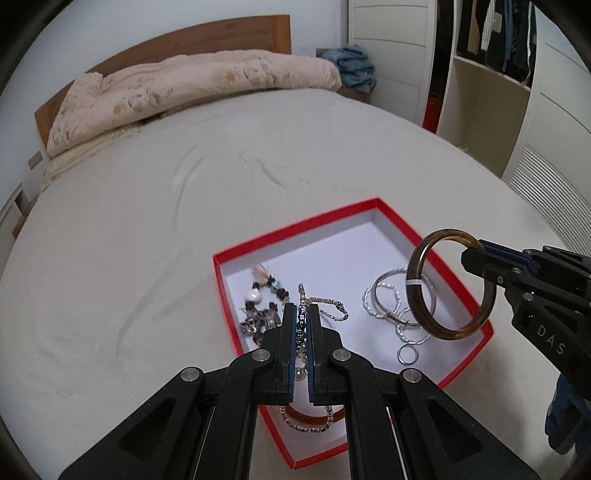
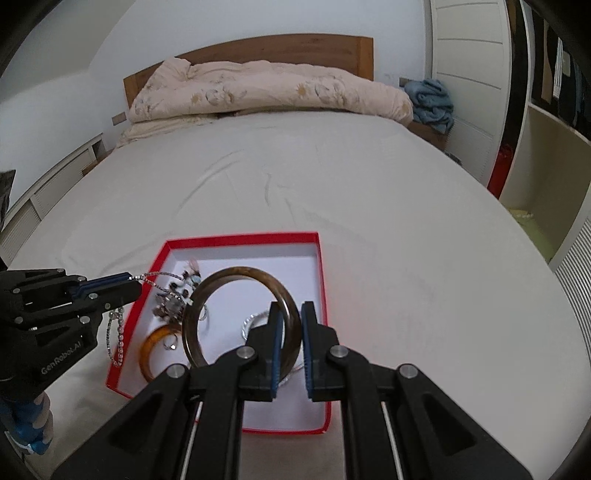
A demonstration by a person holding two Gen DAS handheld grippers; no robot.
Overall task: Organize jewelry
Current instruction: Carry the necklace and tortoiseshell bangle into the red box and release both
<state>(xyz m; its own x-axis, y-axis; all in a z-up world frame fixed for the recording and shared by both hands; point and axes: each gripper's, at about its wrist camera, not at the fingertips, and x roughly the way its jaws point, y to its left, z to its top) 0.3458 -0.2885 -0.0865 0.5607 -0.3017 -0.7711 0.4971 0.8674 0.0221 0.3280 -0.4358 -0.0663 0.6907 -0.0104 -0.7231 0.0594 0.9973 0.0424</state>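
**Two grippers hold jewelry over a red box on a bed**

Two handheld grippers hang above an open red box (image 1: 373, 204) with a white floor, which rests on a pale bed sheet (image 1: 129, 258).

On the left, the left gripper (image 1: 302, 314) has its jaws drawn together on a silver bead chain (image 2: 115, 334). In the right wrist view the chain dangles from the tips, outside the box's left wall. Inside the box, at its left end, lies a cluster of dark and pearl beads (image 1: 260, 304). Near it sits an amber bangle (image 2: 155, 347), partly hidden by the left gripper in that gripper's own view.

Toward the middle, thin silver hoops (image 1: 384, 299) lie overlapping on the box floor, with one small ring (image 1: 407, 355) just beside them.

On the right, the right gripper (image 2: 291, 317) is clamped on a dark brown bangle (image 1: 450, 284), held upright and clear of the box floor, above the silver hoops.

Far behind, a folded floral quilt (image 1: 177, 88) lies against a wooden headboard (image 1: 221, 35), and an open wardrobe (image 1: 491, 92) stands at the far right.
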